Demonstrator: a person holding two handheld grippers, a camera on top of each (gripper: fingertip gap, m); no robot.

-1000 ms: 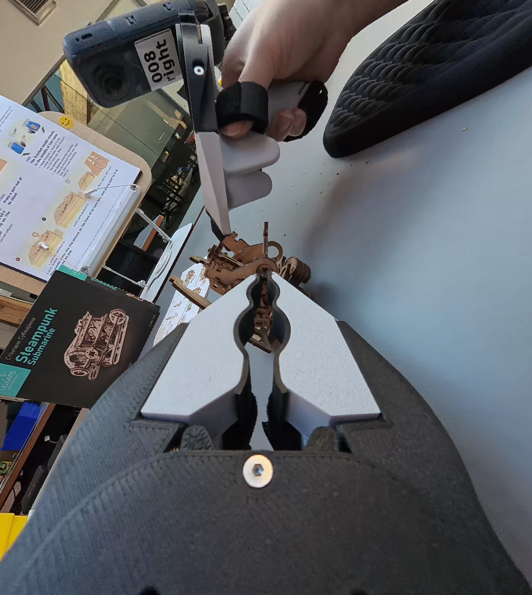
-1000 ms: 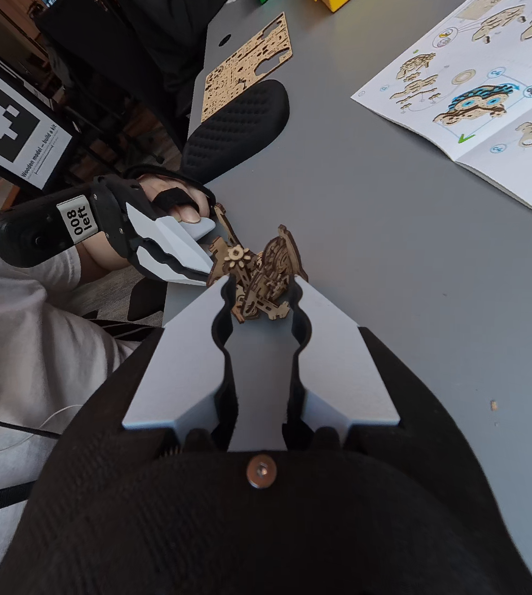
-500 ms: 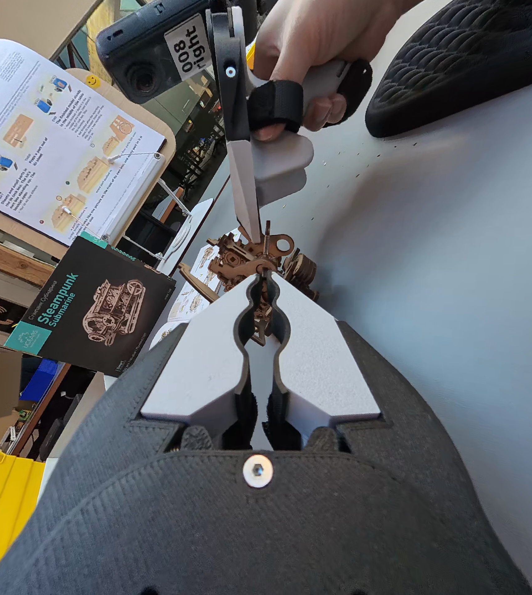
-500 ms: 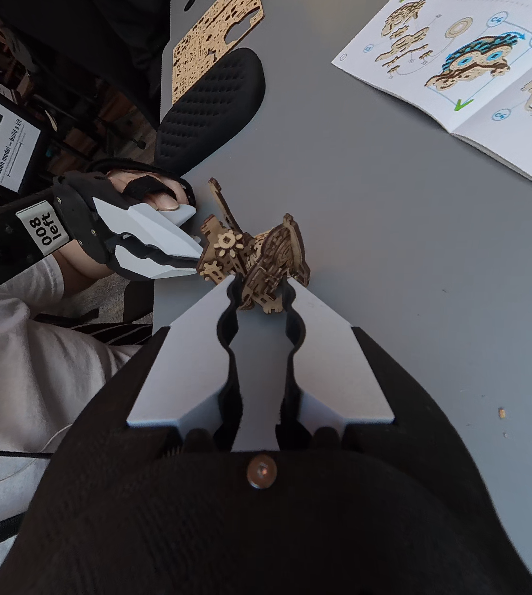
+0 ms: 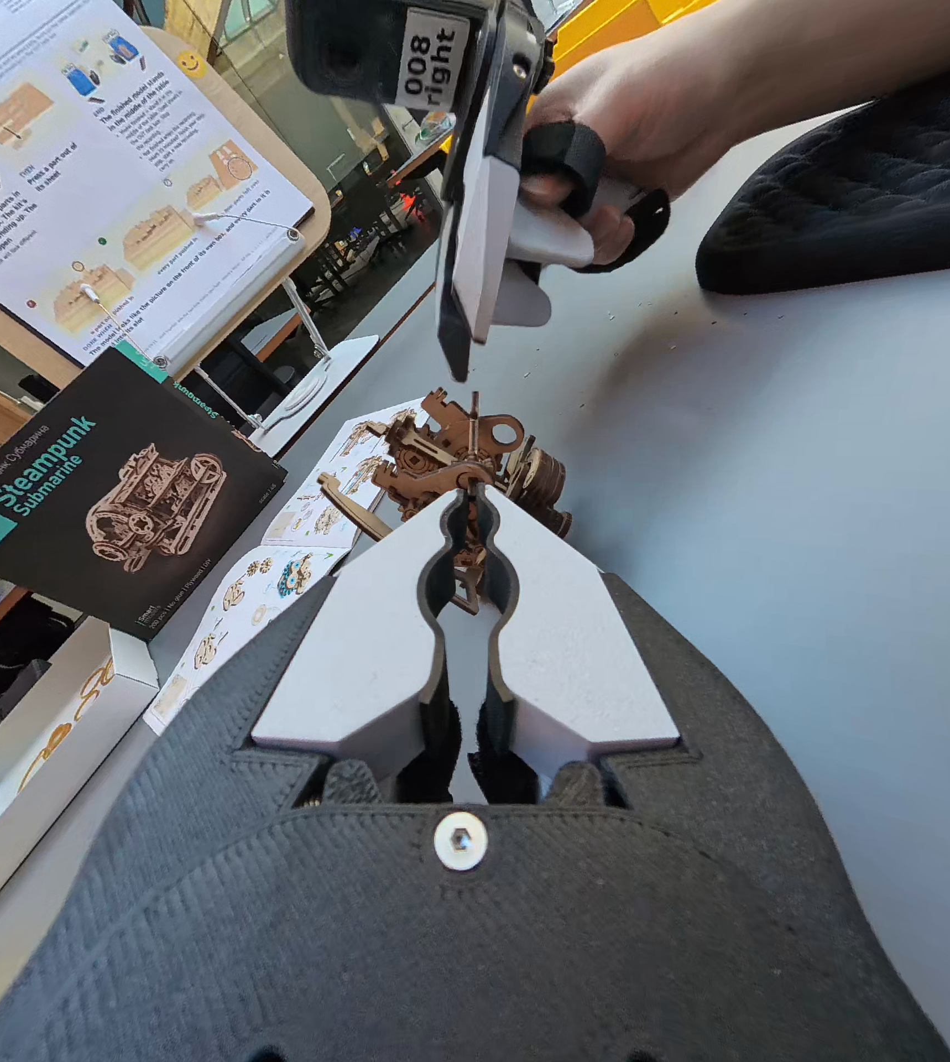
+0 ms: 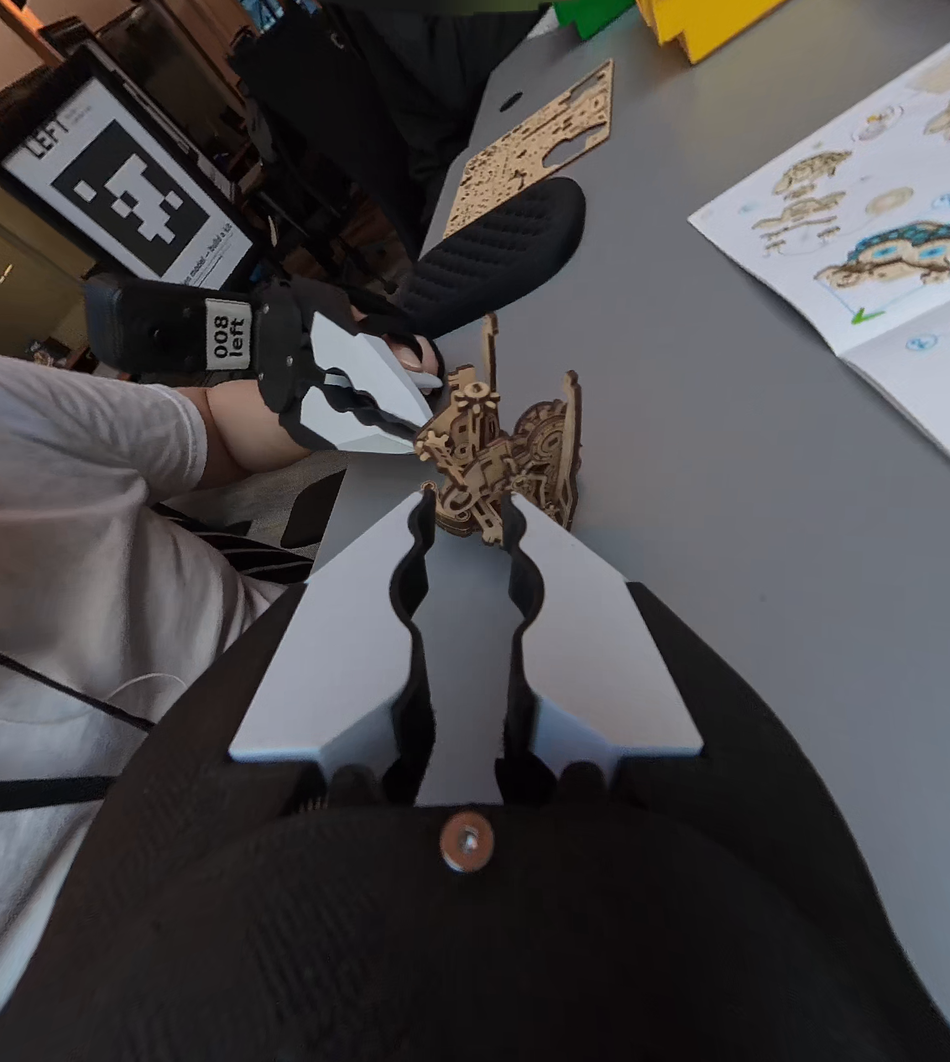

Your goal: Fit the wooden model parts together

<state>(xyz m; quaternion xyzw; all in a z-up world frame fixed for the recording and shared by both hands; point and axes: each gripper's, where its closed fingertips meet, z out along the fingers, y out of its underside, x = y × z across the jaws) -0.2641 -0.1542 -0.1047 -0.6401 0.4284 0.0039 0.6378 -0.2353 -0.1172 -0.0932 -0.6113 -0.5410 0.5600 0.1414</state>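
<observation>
**Two grippers at a part-built wooden model on a grey table**

Left wrist view. The left gripper [image 5: 470, 497] has its fingertips pinched together on a thin upright wooden piece of the wooden model [image 5: 461, 460], which stands on the grey table [image 5: 777, 517] at 12 o'clock from the tips. The right gripper [image 5: 461, 356] hangs tip-down just above the model at 12 o'clock, apart from it and seen edge-on, so its opening cannot be read here. A hand [image 5: 622, 132] grips it at 1 o'clock. Only this view shows the dark kit box [image 5: 105, 506] at 9 o'clock and the propped instruction sheet [image 5: 88, 172] on its stand at 10 o'clock. A black cushion [image 5: 863, 201] lies at 2 o'clock.

Right wrist view. The right gripper [image 6: 470, 506] has its fingers parted with nothing between them; the model [image 6: 495, 454] stands just beyond the tips at 12 o'clock, and whether they touch it cannot be told. The left gripper [image 6: 421, 428] meets the model from 10 o'clock, its tips closed on the model's near edge. Only this view shows the punched plywood sheet [image 6: 541, 143] at 12 o'clock, partly under the cushion [image 6: 490, 258]. The open instruction booklet [image 6: 863, 258] at 2 o'clock appears more fully here, as does a white sleeve [image 6: 59, 517] at 9 o'clock.
</observation>
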